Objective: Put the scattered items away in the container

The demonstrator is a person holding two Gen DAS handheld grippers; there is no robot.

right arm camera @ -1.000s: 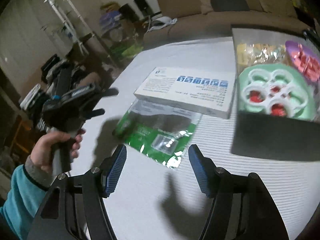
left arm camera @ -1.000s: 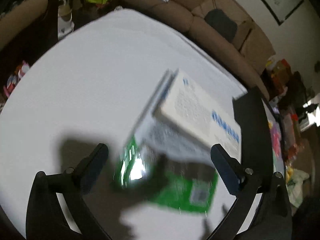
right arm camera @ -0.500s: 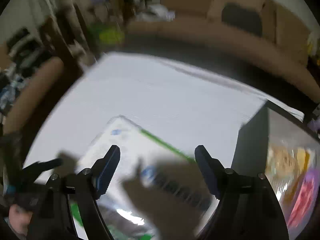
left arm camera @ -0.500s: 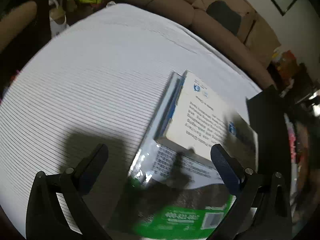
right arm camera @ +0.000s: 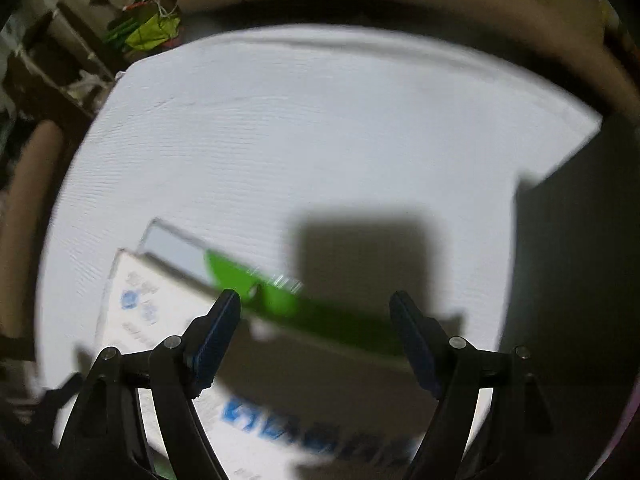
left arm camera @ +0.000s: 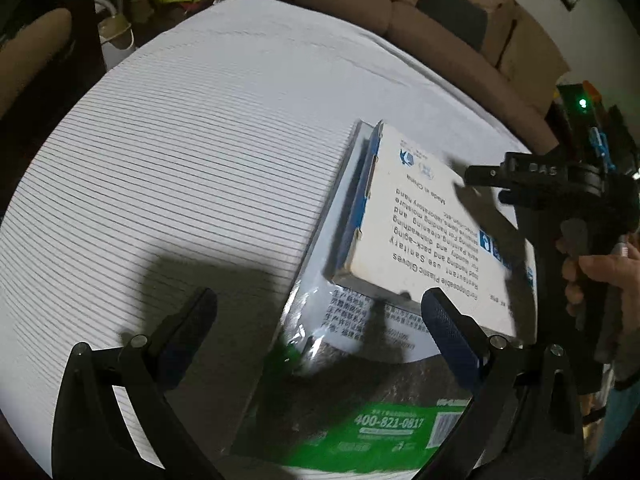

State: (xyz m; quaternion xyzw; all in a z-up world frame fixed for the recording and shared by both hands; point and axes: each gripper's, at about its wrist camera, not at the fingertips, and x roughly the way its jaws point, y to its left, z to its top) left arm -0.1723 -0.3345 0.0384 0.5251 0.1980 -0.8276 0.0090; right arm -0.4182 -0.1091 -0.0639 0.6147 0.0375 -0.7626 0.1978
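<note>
A white box of disposable plastic gloves [left arm camera: 416, 232] lies on a green and silver food pouch [left arm camera: 360, 412] on the white striped tablecloth [left arm camera: 192, 152]. My left gripper [left arm camera: 320, 320] is open just above the pouch's near end. My right gripper [right arm camera: 316, 320] is open and hovers over the glove box [right arm camera: 160, 320] and the pouch's green edge [right arm camera: 288, 300]. The right gripper also shows in the left wrist view [left arm camera: 484, 184], over the box's far side. The dark container wall [right arm camera: 568, 248] stands at the right.
A brown sofa [left arm camera: 400, 12] runs behind the table. Cluttered shelves and a chair [left arm camera: 36, 40] stand at the far left. The table edge curves round the left side.
My right gripper has swung from in front of the items to above the glove box. My left gripper has come lower and closer to the pouch. Both stay open.
</note>
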